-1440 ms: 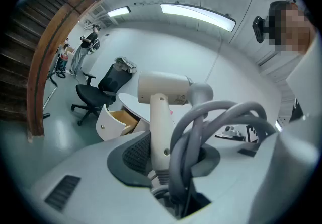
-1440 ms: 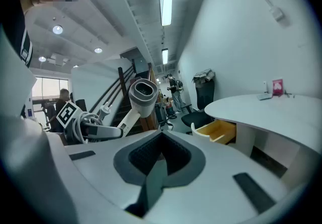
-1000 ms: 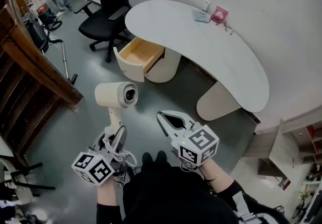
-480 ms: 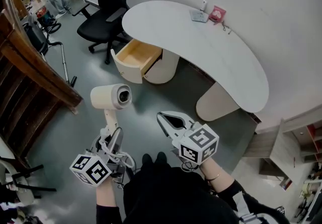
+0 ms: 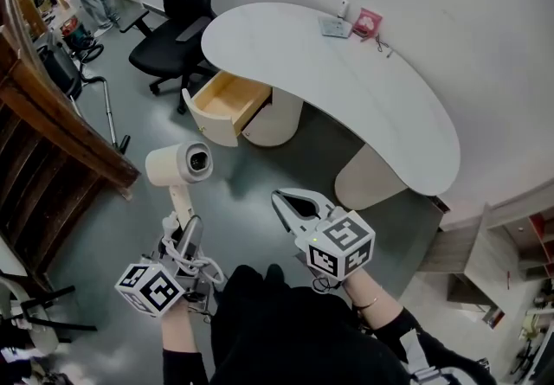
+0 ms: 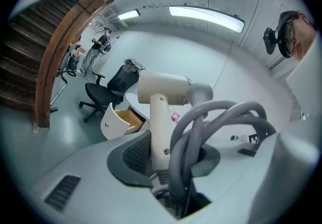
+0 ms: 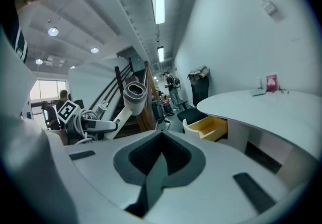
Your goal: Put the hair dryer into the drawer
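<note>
- Low at the left, in the left gripper point(image 5: 183, 229): hair dryer point(image 5: 179, 169), handle between the jaws, head on top.
- To the right of it, apart: right gripper point(image 5: 290, 202).
- Ahead of the hair dryer, well apart: open drawer point(image 5: 227, 102), under the left end of the desk point(image 5: 346, 89).
- Behind the drawer: office chair point(image 5: 173, 24).
- On the far edge of the desk, near the wall: small things point(image 5: 351, 24).
- At the far left: staircase point(image 5: 52, 132).

Left hand-held gripper point(image 5: 182, 234) low at left, pointing forward, jaws clamped on the hair dryer point(image 5: 176, 165) handle, right hand-held gripper point(image 5: 282, 200) alongside, jaws together, nothing between them, both forearms stretched ahead of torso
</note>
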Tool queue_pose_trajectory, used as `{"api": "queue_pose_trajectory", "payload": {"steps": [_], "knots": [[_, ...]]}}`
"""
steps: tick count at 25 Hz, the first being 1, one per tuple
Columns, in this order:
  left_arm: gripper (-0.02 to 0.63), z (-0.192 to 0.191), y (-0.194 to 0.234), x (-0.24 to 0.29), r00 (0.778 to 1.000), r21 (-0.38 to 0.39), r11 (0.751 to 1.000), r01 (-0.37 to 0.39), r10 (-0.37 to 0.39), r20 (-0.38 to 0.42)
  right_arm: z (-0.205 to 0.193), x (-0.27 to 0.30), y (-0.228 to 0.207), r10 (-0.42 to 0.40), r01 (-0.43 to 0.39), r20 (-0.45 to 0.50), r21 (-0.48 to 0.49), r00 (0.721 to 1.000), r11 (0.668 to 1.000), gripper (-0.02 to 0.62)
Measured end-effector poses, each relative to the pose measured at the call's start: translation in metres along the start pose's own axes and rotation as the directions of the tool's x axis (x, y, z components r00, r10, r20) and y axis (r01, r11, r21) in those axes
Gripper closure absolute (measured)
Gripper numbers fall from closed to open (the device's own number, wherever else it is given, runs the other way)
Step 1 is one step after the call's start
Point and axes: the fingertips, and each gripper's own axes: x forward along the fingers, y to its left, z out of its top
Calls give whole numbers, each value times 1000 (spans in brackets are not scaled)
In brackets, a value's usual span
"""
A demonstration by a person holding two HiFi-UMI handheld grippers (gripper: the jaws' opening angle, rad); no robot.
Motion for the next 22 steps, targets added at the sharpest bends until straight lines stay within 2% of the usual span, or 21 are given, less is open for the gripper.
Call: {"api": "queue_pose_trajectory", "payload": {"steps": [3,12,22], "knots": [[442,3,1,6,1000,-17,1000,-5,5,18,2,-4,-7,-17,17,0,-29,1000,999,592],[442,20,-2,32,999,-8,1000,2,-1,40,18,0,-31,-26,26,32,5,999,1000,592],[442,44,27,76,999,-19,999,28,-27,25,27,48,-52,-44,43,8,21,999,999,592]]}}
